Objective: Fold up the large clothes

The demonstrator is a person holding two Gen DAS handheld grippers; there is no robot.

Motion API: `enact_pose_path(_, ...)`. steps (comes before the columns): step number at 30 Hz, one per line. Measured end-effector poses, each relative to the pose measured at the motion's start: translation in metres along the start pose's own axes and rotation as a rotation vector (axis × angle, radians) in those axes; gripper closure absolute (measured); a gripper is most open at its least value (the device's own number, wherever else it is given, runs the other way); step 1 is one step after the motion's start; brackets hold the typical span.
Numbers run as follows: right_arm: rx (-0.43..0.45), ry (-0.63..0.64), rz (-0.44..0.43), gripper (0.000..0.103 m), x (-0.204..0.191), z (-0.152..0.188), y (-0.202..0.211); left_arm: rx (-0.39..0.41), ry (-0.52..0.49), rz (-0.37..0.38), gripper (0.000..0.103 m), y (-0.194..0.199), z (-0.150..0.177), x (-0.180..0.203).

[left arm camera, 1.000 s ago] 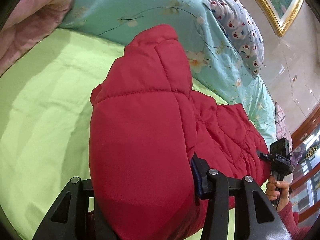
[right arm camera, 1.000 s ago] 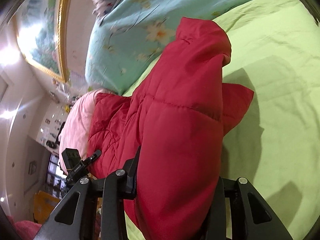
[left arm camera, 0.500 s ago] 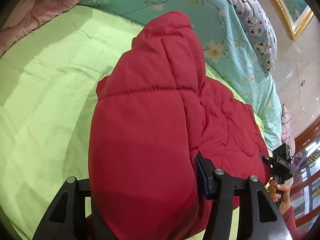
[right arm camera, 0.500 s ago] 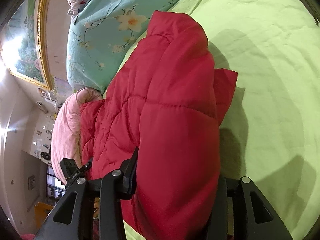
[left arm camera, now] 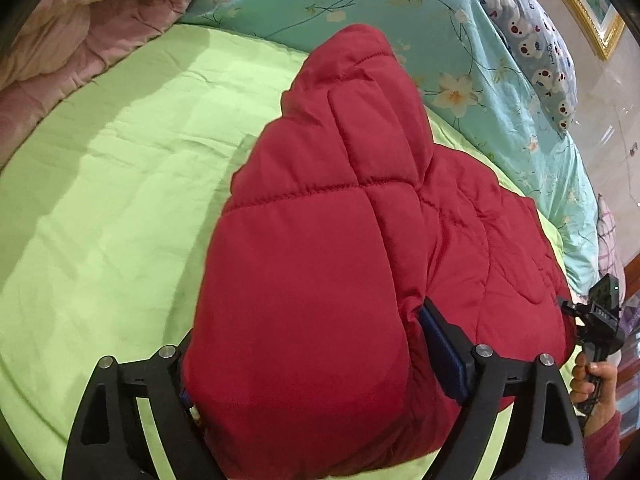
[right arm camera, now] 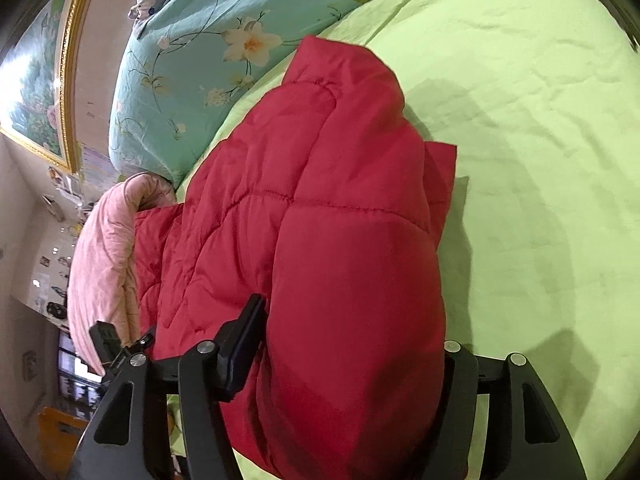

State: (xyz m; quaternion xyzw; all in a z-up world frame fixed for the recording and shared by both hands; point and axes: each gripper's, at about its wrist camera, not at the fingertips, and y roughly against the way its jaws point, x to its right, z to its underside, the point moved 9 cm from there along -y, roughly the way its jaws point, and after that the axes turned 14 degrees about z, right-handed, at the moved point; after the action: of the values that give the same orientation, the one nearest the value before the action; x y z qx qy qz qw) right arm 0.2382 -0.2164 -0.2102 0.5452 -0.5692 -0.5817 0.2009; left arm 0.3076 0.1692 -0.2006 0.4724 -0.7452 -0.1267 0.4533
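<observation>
Puffy red quilted jacket (left arm camera: pixel 320 280) bunched on a lime-green bedsheet (left arm camera: pixel 100 220), one end between each gripper's jaws.

Smooth, slightly glossy shell, stitched into fat padded panels; folded over into a thick rounded bundle, narrowing to a blunt peak toward the teal floral quilt (left arm camera: pixel 400 12). Sheet soft and lightly creased; pink quilted blanket (left arm camera: pixel 80 32) heaped at its far edge, a pillow with a bear print (left arm camera: pixel 536 52) beyond the quilt. Left gripper (left arm camera: pixel 320 364) spread wide, jaws just opened further, padding bulging between them and against the blue-padded right finger (left arm camera: pixel 444 356); whether the pads press cannot be told. Right gripper (right arm camera: pixel 352 344) likewise just opened further, about half spread, bundle filling the gap, left finger (right arm camera: pixel 244 344) beside the fabric. A hand (left arm camera: pixel 596 388) on the right gripper's handle.
</observation>
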Motion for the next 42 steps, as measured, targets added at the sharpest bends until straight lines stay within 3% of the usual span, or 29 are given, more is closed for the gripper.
enact_pose_path(8,0.070,0.036,0.101,0.033,0.000,-0.004,0.024,0.077,-0.070,-0.094,0.009,0.059,0.002,0.017)
enact_pose_path(12,0.136,0.062,0.135,0.033,0.001,-0.007,0.043,0.119,-0.072,-0.076,0.009,0.086,0.002,0.034)
enact_pose_path(17,0.234,0.148,0.215,0.033,-0.009,-0.008,0.070,0.146,-0.137,-0.001,0.009,0.106,0.002,0.081)
enact_pose_path(21,0.305,0.253,0.212,0.033,-0.038,-0.007,0.086,0.110,-0.260,0.009,0.009,0.092,0.008,0.121)
enact_pose_path(25,0.305,0.305,0.171,0.033,-0.067,-0.007,0.082,0.065,-0.339,0.022,0.009,0.077,0.018,0.146)
enact_pose_path(33,0.296,0.395,0.189,0.033,-0.110,-0.007,0.048,0.023,-0.396,0.017,0.009,0.056,0.010,0.151)
enact_pose_path(42,0.283,0.409,0.232,0.033,-0.116,-0.020,0.019,0.016,-0.392,-0.036,0.009,0.019,-0.018,0.137)
